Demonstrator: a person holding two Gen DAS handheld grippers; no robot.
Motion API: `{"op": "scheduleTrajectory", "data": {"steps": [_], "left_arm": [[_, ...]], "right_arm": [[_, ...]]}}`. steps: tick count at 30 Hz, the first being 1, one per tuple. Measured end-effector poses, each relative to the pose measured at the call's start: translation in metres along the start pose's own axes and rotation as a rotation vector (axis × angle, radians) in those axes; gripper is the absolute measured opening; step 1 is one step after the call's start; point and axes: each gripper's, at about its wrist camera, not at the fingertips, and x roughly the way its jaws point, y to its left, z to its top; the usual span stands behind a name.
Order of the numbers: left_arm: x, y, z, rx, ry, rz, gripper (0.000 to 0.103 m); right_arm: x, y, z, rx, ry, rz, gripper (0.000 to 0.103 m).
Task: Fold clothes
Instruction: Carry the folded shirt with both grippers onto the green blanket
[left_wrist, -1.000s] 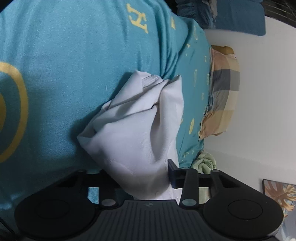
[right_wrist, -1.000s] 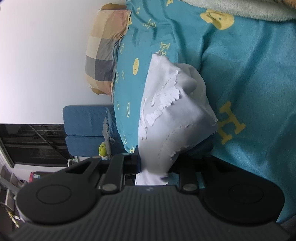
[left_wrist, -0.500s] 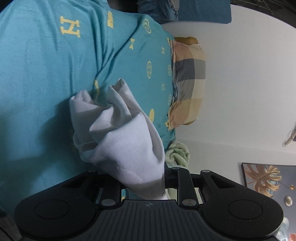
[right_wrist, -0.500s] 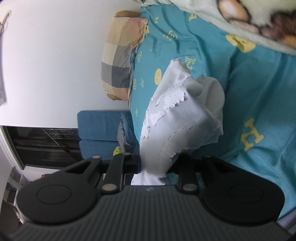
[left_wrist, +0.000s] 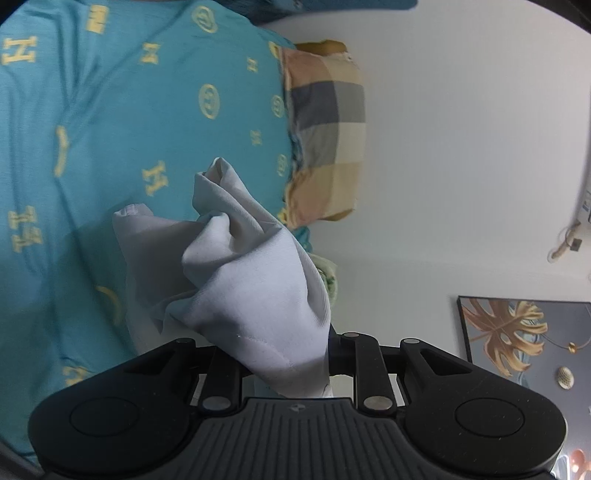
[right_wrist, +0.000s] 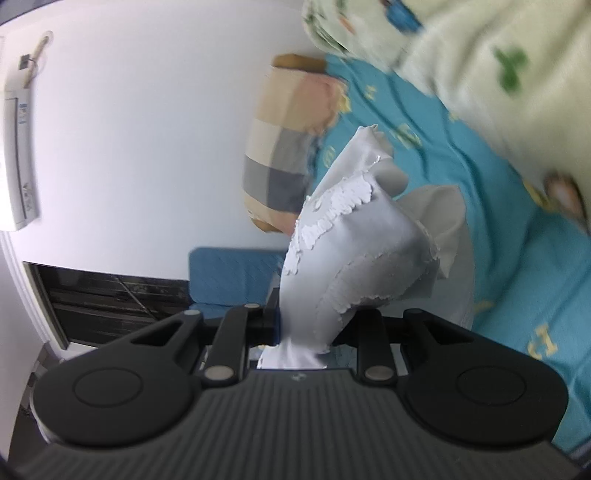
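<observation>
Each tool, left and right, pinches the white garment aloft at twelve o'clock over the bed, likely mid-lift; next, spread it flat.

We see a blue bed sheet with yellow letters, a checked pillow and a leaf picture.

- White garment: thin matt woven cloth w/ fine twill ribs; cracked, flaking white print on it.
- Bedsheet: soft matt teal cloth, yellow print.
- Pillow: checked cloth, matt.
- Left gripper & right gripper: matt black plastic, ribbed body, metal pins.
- Blanket: fuzzy fleece.
</observation>
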Motion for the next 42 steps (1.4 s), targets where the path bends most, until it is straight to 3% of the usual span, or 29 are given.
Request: {"op": "scheduleTrajectory", "data": {"steps": [10,16,23,26,31,38,42], "left_arm": [[0.101,-0.088,-0.05,0.087,0.117,-0.03,0.024],[0.189,-0.125,-0.106,0.128,0.249,-0.038,0.024],[0.294,-0.147,-0.182,0.205,0.445,-0.056,0.024],[0.309,-0.135,-0.195,0.259,0.505,-0.05,0.024],[0.322,-0.106,-0.209,0.357,0.589,-0.027,0.024],[0.327,-0.07,-0.222,0.472,0.666,0.022,0.024],[0.315,-0.052,-0.221,0.513,0.663,0.07,0.025]], "right_arm": [[-0.038,0.045,0.102,-0.067,-0.11,0.031,0.025],[-0.075,0.053,0.17,-0.077,-0.247,0.005,0.025],[-0.127,0.038,0.243,-0.103,-0.427,-0.012,0.025],[-0.148,0.027,0.262,-0.147,-0.485,0.011,0.025],[-0.167,-0.009,0.268,-0.202,-0.541,0.017,0.025],[-0.154,-0.095,0.234,-0.036,-0.446,-0.187,0.025],[-0.151,-0.107,0.221,-0.064,-0.445,-0.231,0.025]]}}
